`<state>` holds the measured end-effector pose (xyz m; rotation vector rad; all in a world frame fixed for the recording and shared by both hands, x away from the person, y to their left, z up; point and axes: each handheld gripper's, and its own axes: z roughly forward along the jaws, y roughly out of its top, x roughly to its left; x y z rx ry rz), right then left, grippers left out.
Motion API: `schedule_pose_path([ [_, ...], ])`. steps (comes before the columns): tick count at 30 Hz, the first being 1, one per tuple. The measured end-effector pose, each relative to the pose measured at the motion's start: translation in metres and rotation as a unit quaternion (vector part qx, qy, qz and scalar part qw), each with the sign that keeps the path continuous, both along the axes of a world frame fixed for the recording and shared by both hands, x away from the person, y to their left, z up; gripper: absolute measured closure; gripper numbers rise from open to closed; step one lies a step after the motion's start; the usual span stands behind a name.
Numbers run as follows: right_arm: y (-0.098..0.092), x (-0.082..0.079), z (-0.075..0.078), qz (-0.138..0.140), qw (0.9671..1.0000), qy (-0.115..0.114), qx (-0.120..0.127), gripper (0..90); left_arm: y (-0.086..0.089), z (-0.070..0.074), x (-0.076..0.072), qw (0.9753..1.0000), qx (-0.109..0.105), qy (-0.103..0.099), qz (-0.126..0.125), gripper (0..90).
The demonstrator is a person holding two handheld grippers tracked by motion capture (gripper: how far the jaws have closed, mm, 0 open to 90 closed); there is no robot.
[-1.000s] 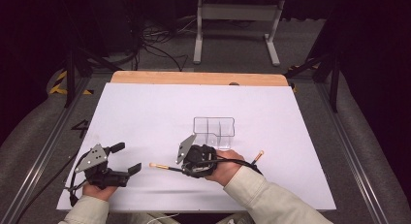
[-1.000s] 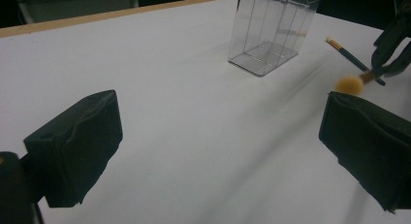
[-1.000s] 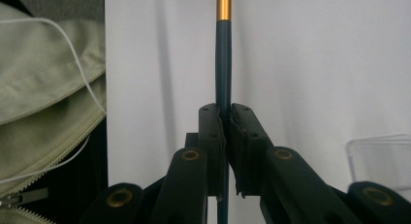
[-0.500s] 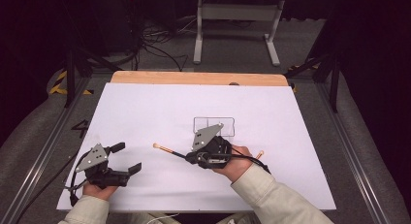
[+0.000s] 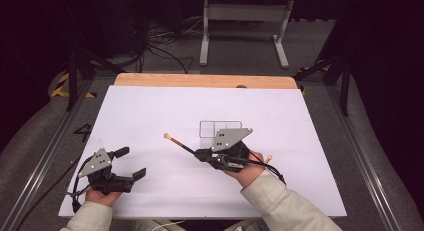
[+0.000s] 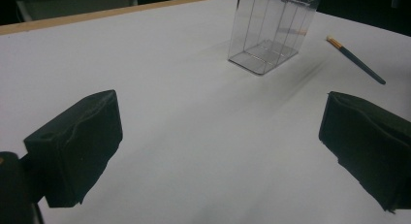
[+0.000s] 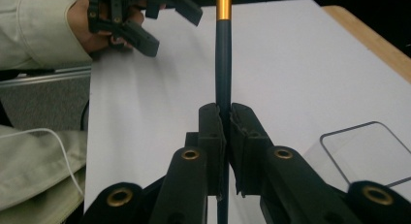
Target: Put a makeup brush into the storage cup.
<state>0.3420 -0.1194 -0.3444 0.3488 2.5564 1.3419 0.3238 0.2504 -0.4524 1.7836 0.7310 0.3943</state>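
Note:
A dark-handled paintbrush with a gold ferrule and pale tip points up-left, gripped at the handle by my right gripper, which is shut on it. In the right gripper view the handle rises straight up from between the pressed jaws. A clear divided container stands just beyond the right gripper, partly hidden by its grey plate. My left gripper rests at the near left of the table, open and empty. Its view shows the container and the brush far ahead of its wide-apart jaws.
A white sheet covers the table, with a wooden edge at the far side. A second brush tip pokes out behind the right hand. Metal stands and cables sit on the floor beyond.
The right gripper has carried the brush away from the person, toward the clear container, with the tip now higher up the table. The left gripper has stayed put.

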Motion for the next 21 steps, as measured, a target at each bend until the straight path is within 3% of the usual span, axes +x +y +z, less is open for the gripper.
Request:
schedule_pose_path([
  [6,-0.011,0.0,0.0,-0.016,0.9985,-0.004,0.053,83.9,0.0,0.0,0.0,1.0,-0.003,0.001,-0.001,2.4],
  [12,-0.019,0.0,-0.002,-0.025,0.9955,-0.02,0.09,83.8,-0.001,0.0,0.0,1.0,-0.002,0.003,-0.002,2.5],
  [15,-0.023,0.002,-0.002,-0.028,0.9946,-0.025,0.096,83.9,0.0,0.0,0.0,1.0,0.0,0.002,-0.004,2.5],
  [21,-0.032,0.004,-0.002,-0.038,0.9897,-0.041,0.132,83.9,0.0,0.0,0.0,1.0,-0.001,0.002,-0.004,2.5],
])
